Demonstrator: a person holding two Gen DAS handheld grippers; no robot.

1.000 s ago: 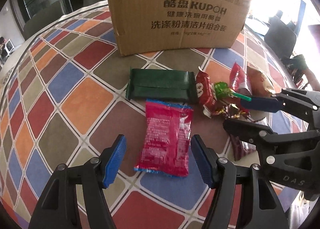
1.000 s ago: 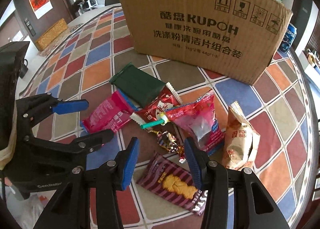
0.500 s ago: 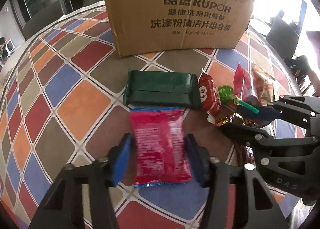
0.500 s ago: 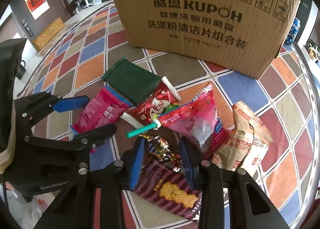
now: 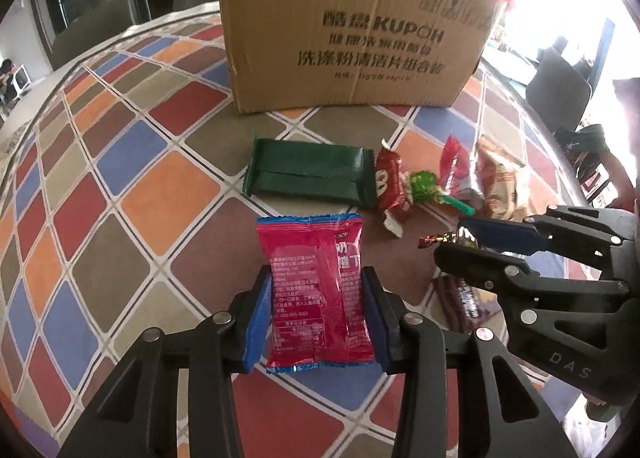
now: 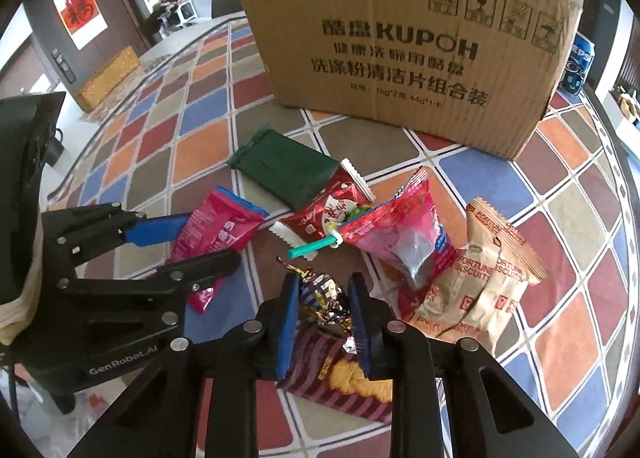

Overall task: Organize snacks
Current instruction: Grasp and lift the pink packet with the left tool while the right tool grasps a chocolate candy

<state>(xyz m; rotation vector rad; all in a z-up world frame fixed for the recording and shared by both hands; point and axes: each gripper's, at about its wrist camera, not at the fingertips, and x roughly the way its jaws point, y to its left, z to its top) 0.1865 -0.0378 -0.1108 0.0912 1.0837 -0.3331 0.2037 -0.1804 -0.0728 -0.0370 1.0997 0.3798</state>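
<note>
Snacks (image 6: 320,218) clustered mid-table; left tongs (image 5: 316,314) closing on pink packet (image 5: 316,290)

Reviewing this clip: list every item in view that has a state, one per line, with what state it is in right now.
left gripper: jaws closing, pads against the pink snack packet.
right gripper: shut on the foil-wrapped candy.
cardboard box: upright on the table, contents hidden.
green packet: flat, sealed.
lollipop: wrapped, lying on the pile.
biscuit packet: sealed, crumpled.
</note>
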